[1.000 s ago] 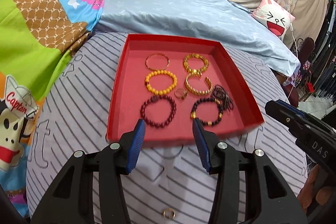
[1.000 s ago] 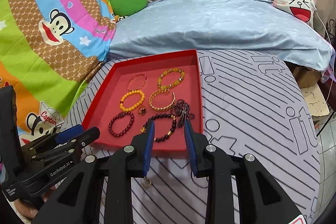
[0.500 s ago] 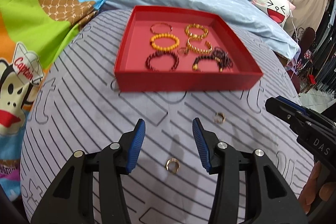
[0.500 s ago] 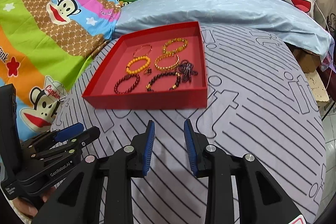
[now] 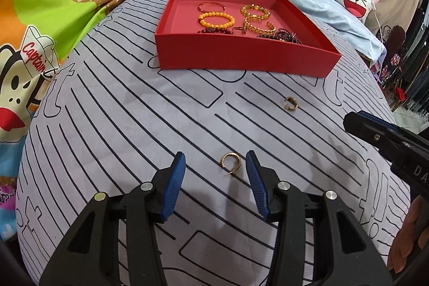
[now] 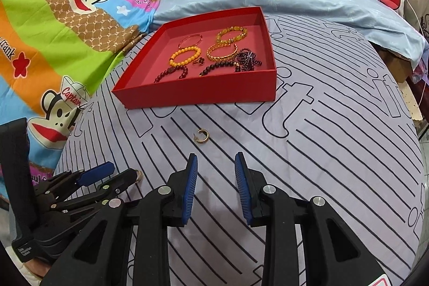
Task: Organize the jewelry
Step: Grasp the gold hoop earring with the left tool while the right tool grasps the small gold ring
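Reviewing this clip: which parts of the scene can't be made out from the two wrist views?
- Dark red bracelet: left wrist view, near half hidden behind the red tray front wall.
- Near earring: right wrist view, mostly covered by the left gripper; its clasp is unreadable.
- Right gripper: left wrist view, cut off by the right edge.
- Small ring in the tray: too small for detail.

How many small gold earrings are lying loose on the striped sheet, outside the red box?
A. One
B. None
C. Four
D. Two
D: one gold hoop earring lies between the open fingers of the left gripper, and a second earring lies farther off, nearer the red box; no others show on the striped sheet.
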A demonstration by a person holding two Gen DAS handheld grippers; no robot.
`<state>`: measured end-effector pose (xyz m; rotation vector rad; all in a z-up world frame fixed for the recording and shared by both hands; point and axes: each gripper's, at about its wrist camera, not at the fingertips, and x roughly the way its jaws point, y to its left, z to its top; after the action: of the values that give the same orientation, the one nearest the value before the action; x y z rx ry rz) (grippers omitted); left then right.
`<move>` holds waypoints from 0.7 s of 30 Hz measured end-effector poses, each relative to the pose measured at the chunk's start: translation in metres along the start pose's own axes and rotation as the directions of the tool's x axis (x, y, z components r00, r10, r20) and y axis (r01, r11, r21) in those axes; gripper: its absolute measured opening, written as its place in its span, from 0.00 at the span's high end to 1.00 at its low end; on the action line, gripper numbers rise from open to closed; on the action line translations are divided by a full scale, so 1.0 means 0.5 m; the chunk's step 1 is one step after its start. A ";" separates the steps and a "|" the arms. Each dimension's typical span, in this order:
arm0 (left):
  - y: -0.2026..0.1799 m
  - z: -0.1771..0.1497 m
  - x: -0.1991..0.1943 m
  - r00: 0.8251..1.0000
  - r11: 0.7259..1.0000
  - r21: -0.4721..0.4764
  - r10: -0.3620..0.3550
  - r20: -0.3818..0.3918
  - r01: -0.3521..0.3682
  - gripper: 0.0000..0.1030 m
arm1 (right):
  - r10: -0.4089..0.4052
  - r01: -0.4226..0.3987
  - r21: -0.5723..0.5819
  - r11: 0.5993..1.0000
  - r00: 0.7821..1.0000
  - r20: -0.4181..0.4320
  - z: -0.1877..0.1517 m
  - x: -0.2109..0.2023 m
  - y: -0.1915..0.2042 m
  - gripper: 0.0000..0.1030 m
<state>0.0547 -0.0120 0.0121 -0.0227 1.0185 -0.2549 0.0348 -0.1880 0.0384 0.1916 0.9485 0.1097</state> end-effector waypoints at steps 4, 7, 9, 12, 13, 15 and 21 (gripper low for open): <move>-0.003 -0.003 0.005 1.000 1.000 0.008 0.000 0.000 0.000 0.57 | 0.000 0.000 -0.003 1.000 1.000 -0.009 -0.005 0.005 0.005 0.72; -0.009 -0.007 0.008 1.000 1.000 0.022 0.001 -0.001 -0.001 0.57 | 0.000 -0.001 -0.004 1.000 1.000 -0.013 -0.006 0.007 0.006 0.72; -0.011 -0.009 0.013 1.000 1.000 0.025 -0.001 -0.007 0.001 0.57 | 0.000 0.000 -0.005 1.000 1.000 -0.014 -0.006 0.008 0.007 0.72; -0.013 -0.009 0.014 1.000 0.999 0.035 0.005 -0.003 -0.005 0.58 | 0.000 0.000 -0.004 1.000 1.000 -0.015 -0.005 0.008 0.007 0.72; -0.013 -0.010 0.014 1.000 0.999 0.035 0.007 -0.003 -0.007 0.58 | 0.000 0.000 -0.004 1.000 1.000 -0.016 -0.005 0.009 0.008 0.72; -0.015 -0.010 0.014 1.000 0.999 0.039 0.010 -0.001 -0.010 0.59 | 0.001 -0.001 -0.005 1.000 1.000 -0.018 -0.006 0.010 0.007 0.72; -0.022 -0.016 0.012 1.000 0.998 0.060 0.002 -0.001 -0.002 0.71 | 0.004 -0.004 -0.010 1.000 1.000 -0.027 -0.006 0.021 0.012 0.72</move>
<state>0.0487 -0.0230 0.0045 0.0325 1.0117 -0.2833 0.0386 -0.1798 0.0296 0.1830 0.9740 0.1213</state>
